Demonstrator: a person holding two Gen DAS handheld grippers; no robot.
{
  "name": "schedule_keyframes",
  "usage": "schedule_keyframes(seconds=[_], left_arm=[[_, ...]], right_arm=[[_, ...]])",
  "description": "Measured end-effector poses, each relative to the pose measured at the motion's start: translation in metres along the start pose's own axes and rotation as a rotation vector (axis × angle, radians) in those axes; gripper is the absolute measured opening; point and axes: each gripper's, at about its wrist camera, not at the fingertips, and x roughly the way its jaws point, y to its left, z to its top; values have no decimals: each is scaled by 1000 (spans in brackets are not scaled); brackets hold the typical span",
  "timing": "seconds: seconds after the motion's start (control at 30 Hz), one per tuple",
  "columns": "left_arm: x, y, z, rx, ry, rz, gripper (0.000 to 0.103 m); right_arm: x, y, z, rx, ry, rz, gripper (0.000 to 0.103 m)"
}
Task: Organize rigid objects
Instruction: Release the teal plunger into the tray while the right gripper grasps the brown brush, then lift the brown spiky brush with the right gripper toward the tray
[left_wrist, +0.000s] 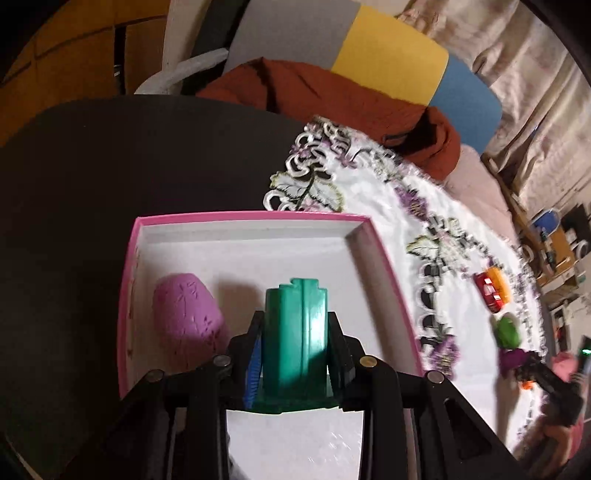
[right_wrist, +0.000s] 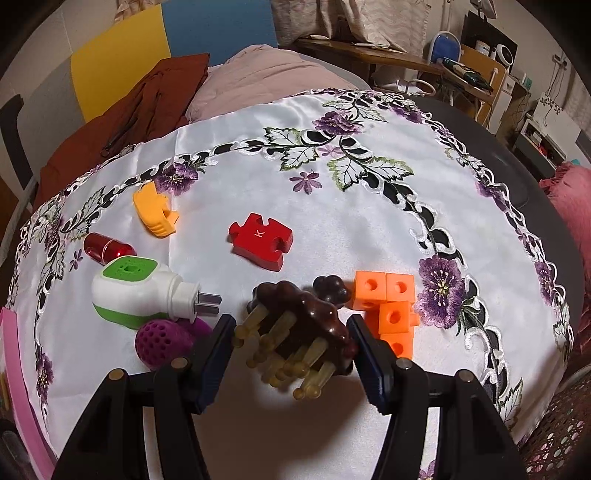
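My left gripper (left_wrist: 295, 318) is shut on a teal-green plastic block (left_wrist: 295, 343), held upright over the inside of a pink-rimmed white box (left_wrist: 251, 216). A mauve egg-shaped piece (left_wrist: 188, 310) lies in the box at its left side. In the right wrist view my right gripper (right_wrist: 291, 322) is shut on a dark brown massage comb (right_wrist: 314, 314) with yellowish prongs, just above the white embroidered cloth (right_wrist: 369, 221). Loose on the cloth are a red puzzle piece (right_wrist: 260, 240), a yellow toy (right_wrist: 153, 212), a red cylinder (right_wrist: 105, 248), a green-and-white plug (right_wrist: 136, 291), a purple perforated ball (right_wrist: 162, 341) and joined orange cubes (right_wrist: 388, 302).
The box sits at the cloth's left edge on a dark round table (left_wrist: 110, 166); its pink edge (right_wrist: 11, 350) shows at the far left of the right wrist view. A rust-coloured garment (left_wrist: 332, 96) and pink bedding (right_wrist: 266, 74) lie beyond the table. Shelves and a desk stand at the far right.
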Motion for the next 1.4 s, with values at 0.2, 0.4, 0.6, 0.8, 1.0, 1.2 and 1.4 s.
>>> schedule_keyframes(seconds=[0.2, 0.4, 0.6, 0.8, 1.0, 1.2, 1.4], left_arm=[[20, 6, 3, 8, 17, 56, 33], [10, 2, 1, 41, -10, 67, 54], [-16, -2, -2, 56, -71, 68, 59], [-45, -6, -20, 63, -122, 75, 61], [-76, -9, -59, 74, -154, 59, 62], [-92, -13, -97, 86, -161, 71, 63], [-105, -11, -123, 80, -168, 92, 63]], right_arm=[[0, 3, 0, -19, -3, -11, 63], [4, 7, -2, -30, 24, 14, 59], [5, 5, -2, -12, 32, 30, 53], [5, 3, -2, 3, 31, 38, 53], [4, 0, -1, 23, 26, 40, 53], [4, -2, -2, 27, 27, 27, 53], [2, 0, -3, 14, 21, 23, 53]])
